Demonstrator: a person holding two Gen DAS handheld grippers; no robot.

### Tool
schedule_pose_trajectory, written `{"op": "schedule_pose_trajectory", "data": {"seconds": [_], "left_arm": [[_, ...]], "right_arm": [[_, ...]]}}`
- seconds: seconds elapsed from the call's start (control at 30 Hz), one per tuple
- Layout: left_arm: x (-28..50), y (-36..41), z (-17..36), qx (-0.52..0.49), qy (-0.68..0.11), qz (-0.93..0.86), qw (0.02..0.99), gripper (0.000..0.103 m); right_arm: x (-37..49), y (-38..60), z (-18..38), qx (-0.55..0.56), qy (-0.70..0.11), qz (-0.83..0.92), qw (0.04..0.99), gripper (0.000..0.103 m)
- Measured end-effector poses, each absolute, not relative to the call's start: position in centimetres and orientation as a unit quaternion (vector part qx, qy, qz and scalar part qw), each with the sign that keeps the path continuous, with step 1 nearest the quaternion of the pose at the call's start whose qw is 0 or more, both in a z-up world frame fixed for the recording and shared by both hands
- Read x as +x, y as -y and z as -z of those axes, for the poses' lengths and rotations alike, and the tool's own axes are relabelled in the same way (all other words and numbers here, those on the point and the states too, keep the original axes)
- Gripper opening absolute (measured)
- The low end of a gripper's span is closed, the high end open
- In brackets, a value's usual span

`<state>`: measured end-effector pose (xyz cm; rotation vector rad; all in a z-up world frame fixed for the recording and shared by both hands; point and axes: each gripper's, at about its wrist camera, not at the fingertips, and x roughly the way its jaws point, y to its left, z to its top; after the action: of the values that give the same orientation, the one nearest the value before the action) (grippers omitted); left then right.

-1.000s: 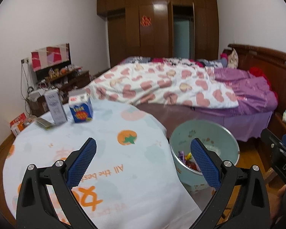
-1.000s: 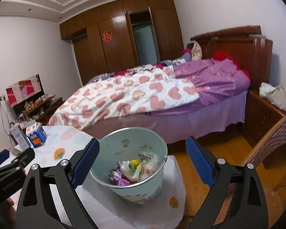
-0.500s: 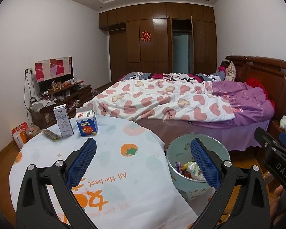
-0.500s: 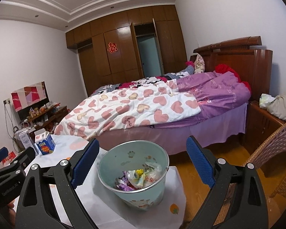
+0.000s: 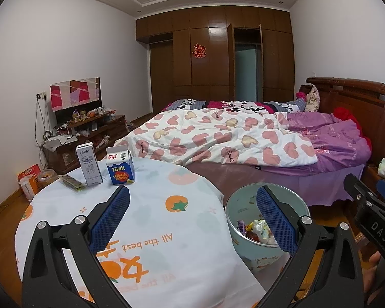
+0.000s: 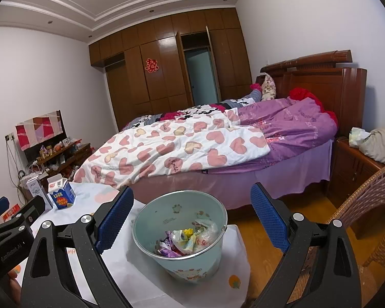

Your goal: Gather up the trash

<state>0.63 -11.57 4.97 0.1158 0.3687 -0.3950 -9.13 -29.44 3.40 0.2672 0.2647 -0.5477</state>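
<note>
A pale green metal bucket (image 6: 213, 251) holds crumpled wrappers (image 6: 190, 238) and stands beside the round table; its rim (image 5: 246, 188) also shows in the left wrist view. At the table's far side stand a blue milk carton (image 5: 120, 166) and a grey carton (image 5: 89, 165), with a flat dark wrapper (image 5: 71, 181) lying left of them. My left gripper (image 5: 192, 218) hangs open over the tablecloth, nothing between its fingers. My right gripper (image 6: 191, 218) is open above the bucket, empty. The cartons (image 6: 61, 193) appear far left in the right wrist view.
The table (image 5: 151, 231) wears a white cloth with orange prints. A bed (image 5: 243, 138) with heart quilt lies behind it. A low cabinet (image 5: 87, 133) with clutter stands far left. A wicker chair (image 6: 372, 205) and nightstand (image 6: 351, 169) sit at the right.
Both grippers have tilted upward, so the room and ceiling show more and the table and bucket sit lower in view. Both stay open and empty.
</note>
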Motion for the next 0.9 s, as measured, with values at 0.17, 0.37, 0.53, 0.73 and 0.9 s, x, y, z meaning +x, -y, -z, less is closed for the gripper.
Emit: {"op": "schedule_pose_trajectory", "data": {"seconds": [0.17, 0.37, 0.53, 0.73, 0.9], "left_arm": [[0.67, 11.41, -4.96, 0.058, -0.186, 0.199, 0.961, 0.097], [0.74, 11.4, -5.14, 0.06, -0.185, 0.196, 0.961, 0.097], [0.77, 11.49, -5.3, 0.064, -0.182, 0.188, 0.963, 0.097], [0.84, 11.42, -5.31, 0.063, -0.183, 0.177, 0.965, 0.097], [1.11, 11.48, -5.09, 0.061, -0.193, 0.175, 0.963, 0.097]], "right_arm": [[-9.11, 29.37, -3.36, 0.131, -0.131, 0.27, 0.945, 0.091], [-9.19, 29.52, -3.53, 0.135, -0.131, 0.272, 0.944, 0.091], [-9.18, 29.58, -3.52, 0.136, -0.131, 0.272, 0.944, 0.091], [-9.16, 29.63, -3.55, 0.135, -0.132, 0.273, 0.943, 0.091], [-9.18, 29.69, -3.49, 0.138, -0.133, 0.274, 0.943, 0.091]]}}
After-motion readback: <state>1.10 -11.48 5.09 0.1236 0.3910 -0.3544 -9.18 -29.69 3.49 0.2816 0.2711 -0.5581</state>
